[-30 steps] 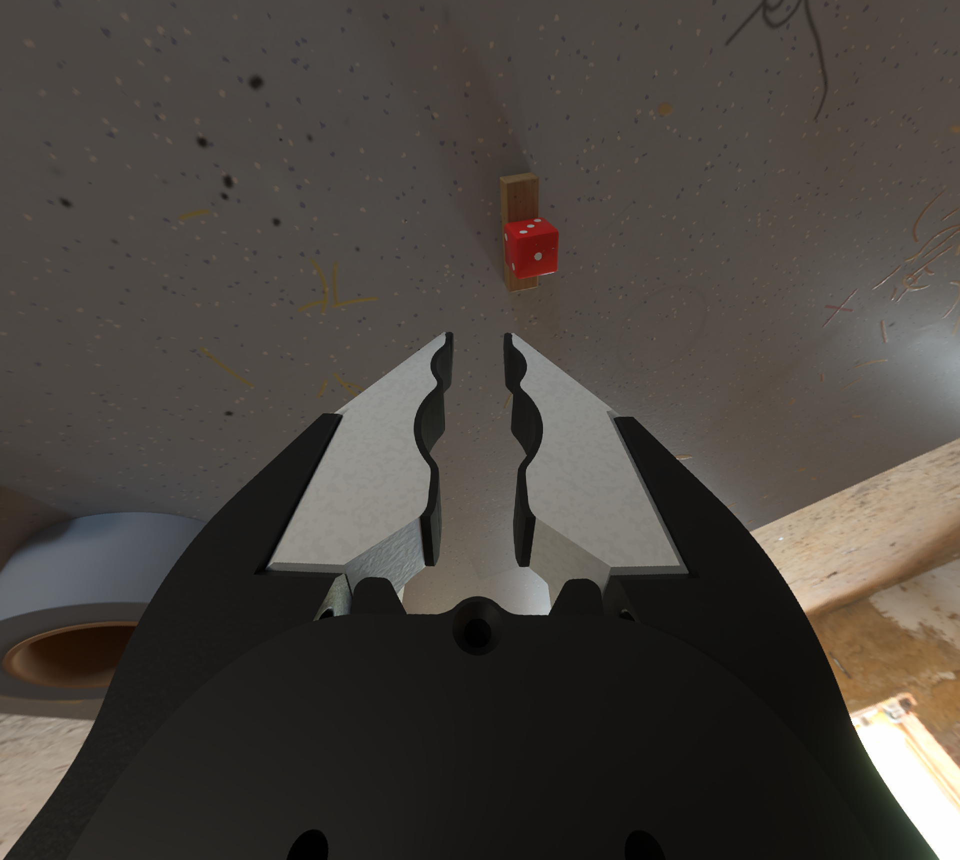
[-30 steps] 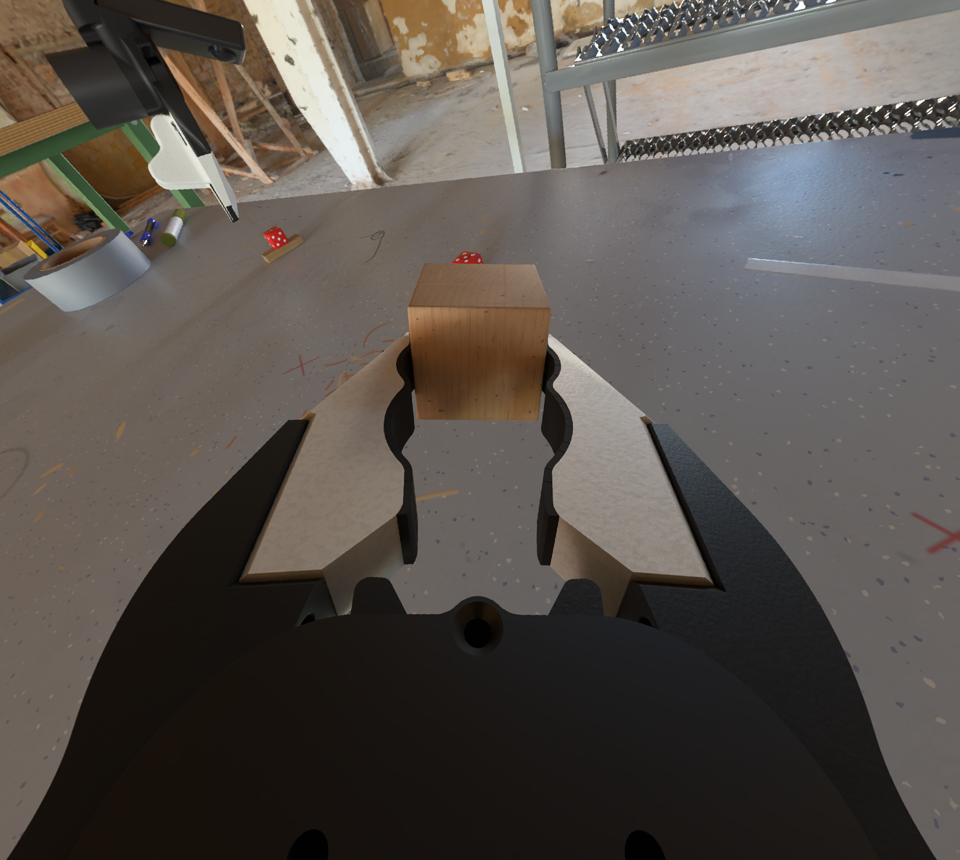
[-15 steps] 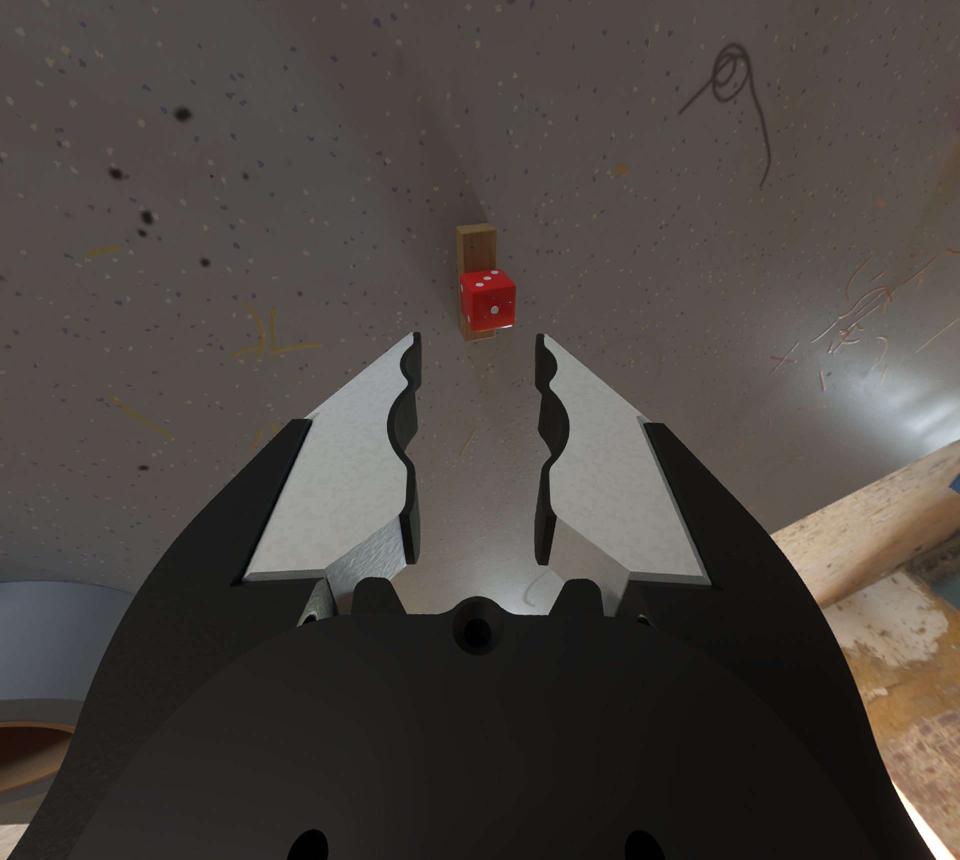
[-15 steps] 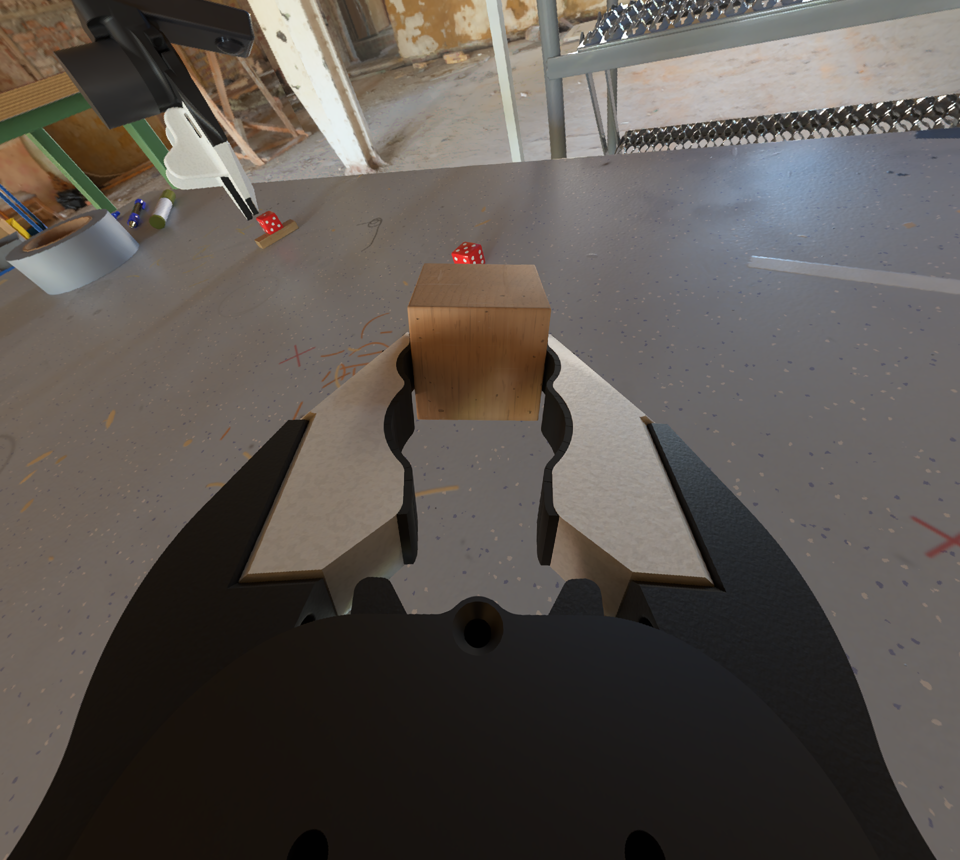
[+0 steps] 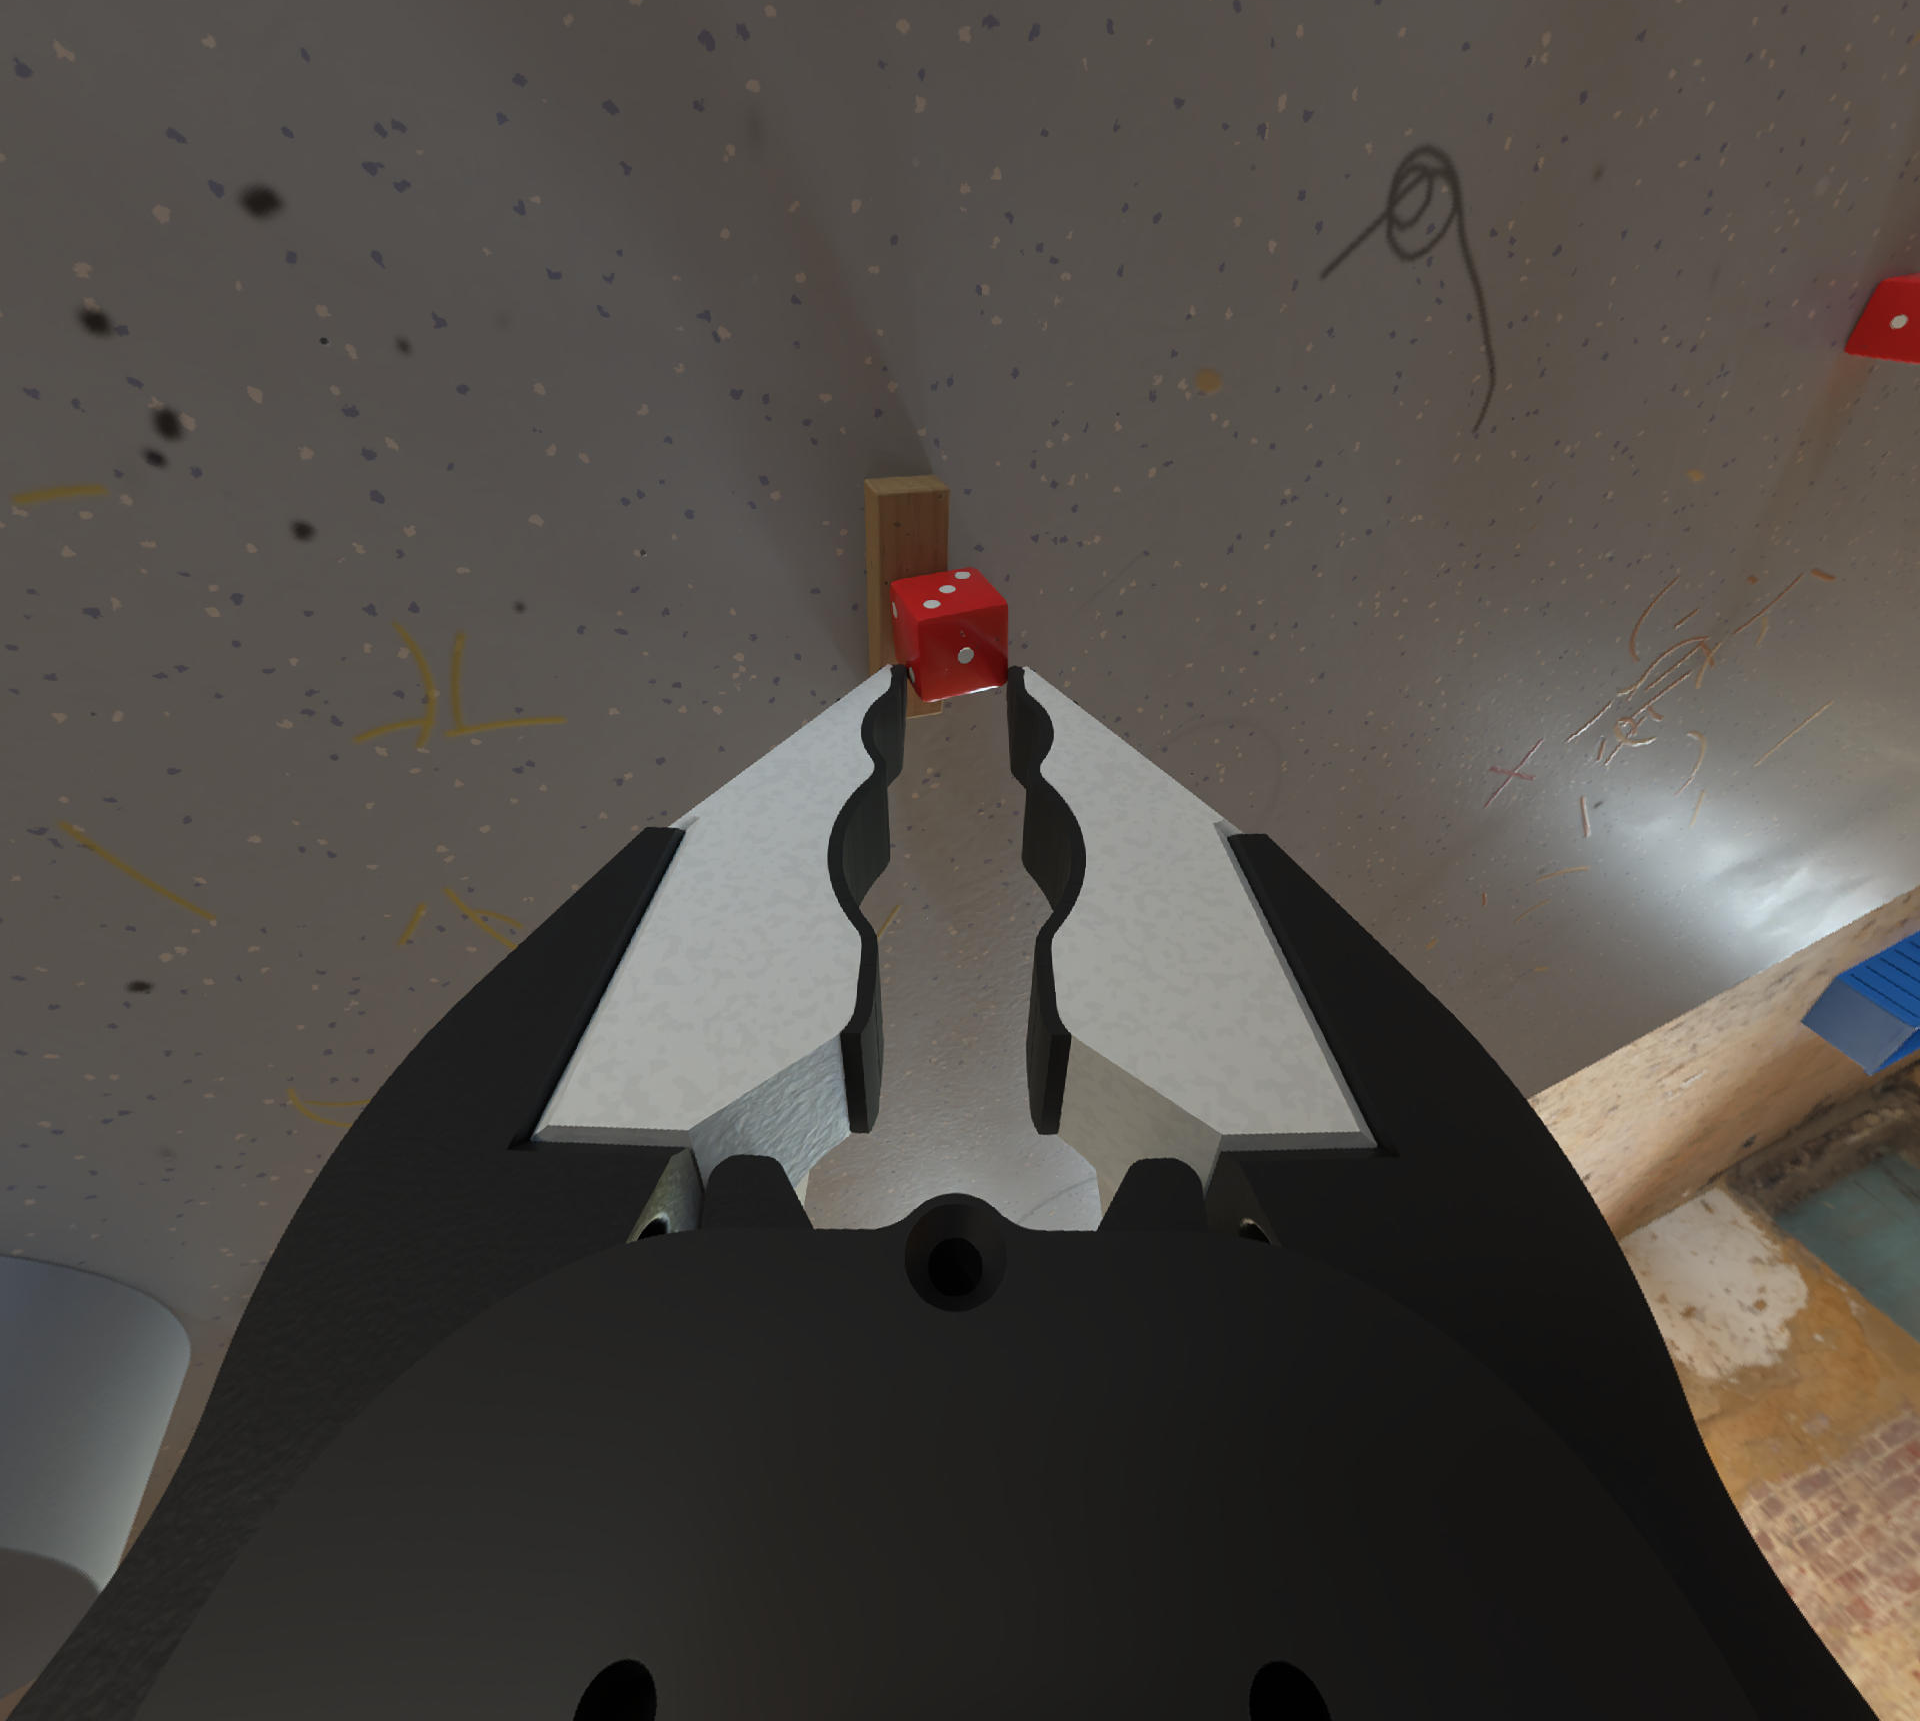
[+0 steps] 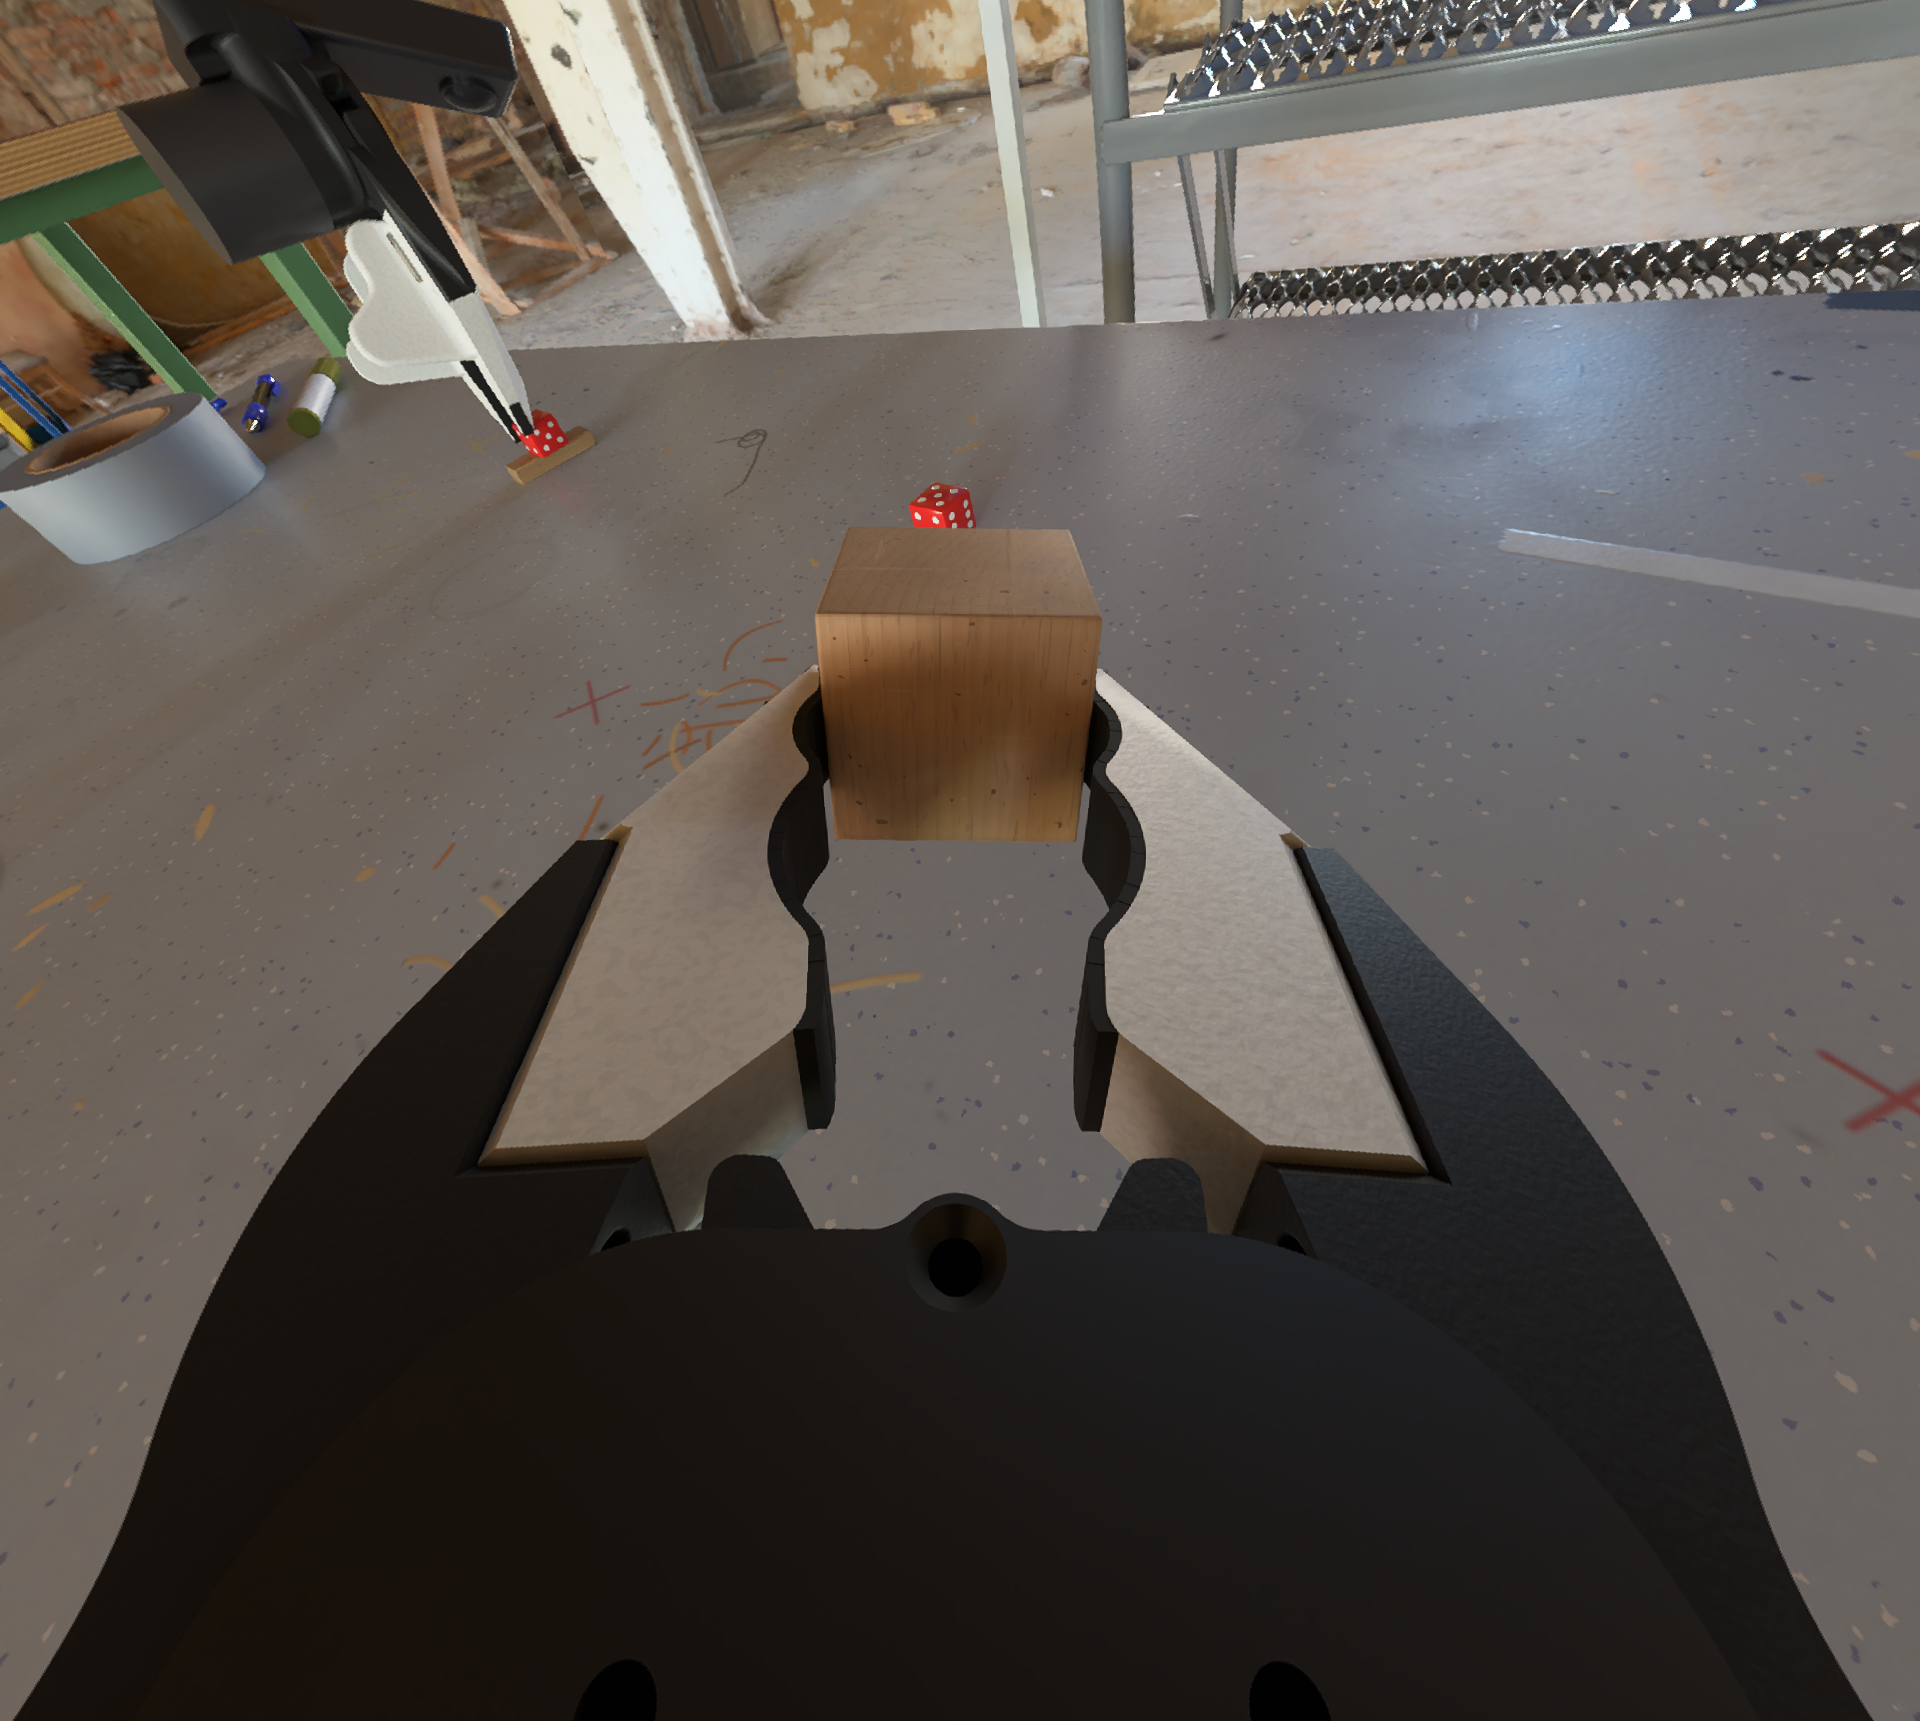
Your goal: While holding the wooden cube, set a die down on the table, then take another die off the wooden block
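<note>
A red die (image 5: 951,627) rests on a thin wooden block (image 5: 906,528) on the grey table (image 5: 520,217). My left gripper (image 5: 954,676) points down at it, and its fingertips are closed against the die's two sides at its lower edge. The right wrist view shows the same: the left gripper (image 6: 516,424) has its tips on that die (image 6: 547,433), which is on the block (image 6: 556,458). My right gripper (image 6: 956,679) is shut on the wooden cube (image 6: 956,705) and holds it above the table. A second red die (image 6: 941,508) lies on the table just beyond the cube; it also shows in the left wrist view (image 5: 1891,331).
A grey tape roll (image 6: 125,476) stands at the far left, with small batteries and a tube (image 6: 312,398) behind it. A pale strip (image 6: 1704,570) lies on the table to the right. The far table edge (image 6: 1143,321) runs across the view, with metal scaffolding (image 6: 1558,30) behind it.
My left gripper has come down onto the die on the block. Its jaws opened wide, then closed to the die's width. The right gripper with the cube has barely moved.
</note>
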`<control>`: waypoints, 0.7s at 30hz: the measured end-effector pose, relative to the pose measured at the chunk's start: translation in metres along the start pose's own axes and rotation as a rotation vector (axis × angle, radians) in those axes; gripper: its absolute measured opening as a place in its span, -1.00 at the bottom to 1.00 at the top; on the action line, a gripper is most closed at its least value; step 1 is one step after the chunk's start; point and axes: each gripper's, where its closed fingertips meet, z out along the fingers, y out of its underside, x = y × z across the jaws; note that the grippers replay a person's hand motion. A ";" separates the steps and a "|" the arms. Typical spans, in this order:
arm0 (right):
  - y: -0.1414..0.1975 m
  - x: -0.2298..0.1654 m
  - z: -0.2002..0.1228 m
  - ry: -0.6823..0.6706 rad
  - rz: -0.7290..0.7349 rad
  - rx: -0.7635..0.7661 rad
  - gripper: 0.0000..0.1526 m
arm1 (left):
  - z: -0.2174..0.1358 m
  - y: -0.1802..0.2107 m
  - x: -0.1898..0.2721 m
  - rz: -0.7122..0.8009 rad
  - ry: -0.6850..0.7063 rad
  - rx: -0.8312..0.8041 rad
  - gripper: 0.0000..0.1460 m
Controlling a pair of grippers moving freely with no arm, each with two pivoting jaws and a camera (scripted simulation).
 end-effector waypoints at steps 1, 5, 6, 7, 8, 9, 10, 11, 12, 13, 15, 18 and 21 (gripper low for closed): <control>0.000 0.000 0.000 0.000 0.000 0.001 -0.39 | 0.000 0.000 0.000 -0.001 0.003 0.002 -0.74; 0.000 0.000 0.000 0.001 -0.002 0.003 -0.39 | 0.000 0.001 0.000 0.032 -0.025 -0.009 -0.74; 0.000 0.000 0.000 0.001 -0.002 0.003 -0.39 | -0.001 0.001 0.000 0.046 -0.034 -0.009 -0.74; 0.000 0.000 0.000 0.001 -0.002 0.003 -0.39 | -0.001 0.001 -0.001 0.058 -0.041 -0.006 -0.74; 0.000 0.000 0.000 0.000 -0.001 0.003 -0.39 | -0.003 0.000 -0.002 0.068 -0.043 -0.002 -0.74; 0.000 0.000 0.000 0.000 -0.001 0.004 -0.39 | -0.006 -0.001 -0.003 0.074 -0.041 0.009 -0.74; 0.000 0.000 0.000 0.001 -0.001 0.004 -0.39 | -0.011 -0.003 -0.002 0.077 -0.034 0.030 -0.74; 0.000 0.000 0.000 0.001 -0.003 0.004 -0.39 | -0.017 -0.004 -0.001 0.080 -0.024 0.049 -0.74; 0.000 0.000 0.000 0.002 -0.005 0.003 -0.39 | -0.023 -0.007 -0.001 0.089 -0.014 0.073 -0.74; 0.000 -0.001 0.000 0.002 -0.007 0.003 -0.39 | -0.031 -0.009 -0.001 0.101 -0.010 0.099 -0.74; 0.000 -0.001 0.000 0.005 -0.012 0.003 -0.39 | -0.047 -0.015 -0.001 0.129 0.009 0.159 -0.74; 0.000 -0.001 0.000 0.007 -0.015 0.002 -0.39 | -0.074 -0.022 0.005 0.192 0.066 0.296 -0.74; 0.000 -0.001 0.000 0.009 -0.020 -0.001 -0.39 | -0.100 -0.020 0.015 0.286 0.113 0.457 -0.74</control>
